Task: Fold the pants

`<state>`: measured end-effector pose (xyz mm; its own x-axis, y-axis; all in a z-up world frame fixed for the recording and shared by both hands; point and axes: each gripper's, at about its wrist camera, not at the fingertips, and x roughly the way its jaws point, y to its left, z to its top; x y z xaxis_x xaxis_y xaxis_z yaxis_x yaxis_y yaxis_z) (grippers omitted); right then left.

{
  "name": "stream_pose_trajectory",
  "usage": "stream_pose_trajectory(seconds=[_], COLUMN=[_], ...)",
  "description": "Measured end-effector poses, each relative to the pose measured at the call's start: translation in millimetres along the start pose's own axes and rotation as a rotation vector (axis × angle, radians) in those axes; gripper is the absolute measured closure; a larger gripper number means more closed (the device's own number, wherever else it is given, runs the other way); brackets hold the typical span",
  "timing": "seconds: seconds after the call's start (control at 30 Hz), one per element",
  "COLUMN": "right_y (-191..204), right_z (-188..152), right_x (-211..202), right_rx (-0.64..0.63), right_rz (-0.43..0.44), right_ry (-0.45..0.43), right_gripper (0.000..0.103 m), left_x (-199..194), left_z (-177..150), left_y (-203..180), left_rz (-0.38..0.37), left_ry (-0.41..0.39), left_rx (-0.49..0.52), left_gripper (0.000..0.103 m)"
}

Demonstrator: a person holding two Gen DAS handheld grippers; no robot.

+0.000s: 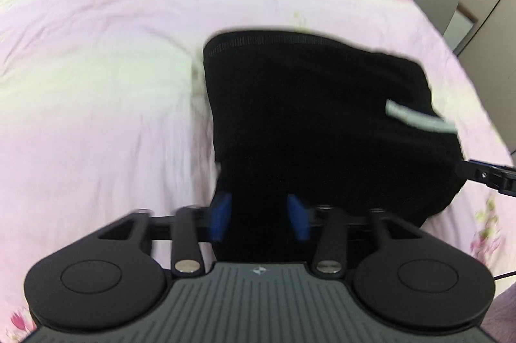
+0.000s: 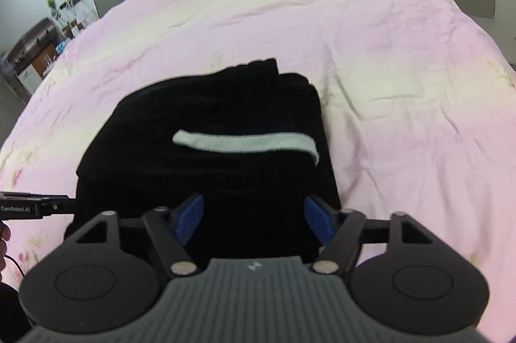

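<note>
The black pants [image 2: 206,169] lie on the pink bedspread [image 2: 387,85], already doubled over into a thick, squarish bundle near the edge of the bed closest to the person. A pale strip [image 2: 248,143], a drawstring or trim by the look of it, runs across the top layer.

Both tools hover right at the near edge of the bundle. The left gripper [image 1: 259,217] has its blue pads [image 1: 221,215] apart, with dark cloth showing between them; the picture is smeared there, so I cannot say whether the fabric is actually touched or only sits behind the gap. The right gripper [image 2: 254,219] is spread wide, its pads either side of the near hem and pinching nothing.

The cloth looks like soft, fleecy knit: light, limp, no stiffness at all, and several layers deep by now. It should sag and slide layer over layer if lifted from one spot, though it is hardly slippery against rubber pads and nothing about it is fragile. The sensible hold, to my eye, is at the two near corners, biting through every layer at once, so the stack travels together when it is folded away across itself.
</note>
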<state>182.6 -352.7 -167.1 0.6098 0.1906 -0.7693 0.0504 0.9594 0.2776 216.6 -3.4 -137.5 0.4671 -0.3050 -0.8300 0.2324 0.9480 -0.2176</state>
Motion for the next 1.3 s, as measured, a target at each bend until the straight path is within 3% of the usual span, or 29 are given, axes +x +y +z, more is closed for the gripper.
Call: stream_pose_trajectory(seconds=[0.03,0.2,0.53,0.9,1.03,1.2,1.3], right_y=[-6,-35,-85,-96,-95,-87,-74], right_z=[7,32,37,32,30,32,38], right_x=[-1,26,89,130,134,127,117], right_rx=[0.010,0.066,0.330,0.424,0.442,0.423,0.397], right_rz=[0.002,-0.020,0.221,0.359,0.375,0.367,0.340], right_ry=[-0.001,0.075,0.182,0.246,0.246,0.238,0.224], right_gripper=[0.026,0.026,0.026,0.025,0.030,0.042,0.048], left_x=[-3,13,51,82,95,112,107], left_z=[5,32,43,50,49,50,52], left_y=[3,11,20,10,15,37,36], left_rz=[-0.006,0.010,-0.069,-0.105,-0.137,-0.245,-0.247], left_ry=[-0.022,-0.011,0.036,0.057,0.072,0.127,0.137], left_rx=[-0.003,-0.032,-0.105,-0.081,-0.094,-0.174,-0.188], left_gripper=[0.017,0.016,0.010,0.004,0.002,0.002,0.008])
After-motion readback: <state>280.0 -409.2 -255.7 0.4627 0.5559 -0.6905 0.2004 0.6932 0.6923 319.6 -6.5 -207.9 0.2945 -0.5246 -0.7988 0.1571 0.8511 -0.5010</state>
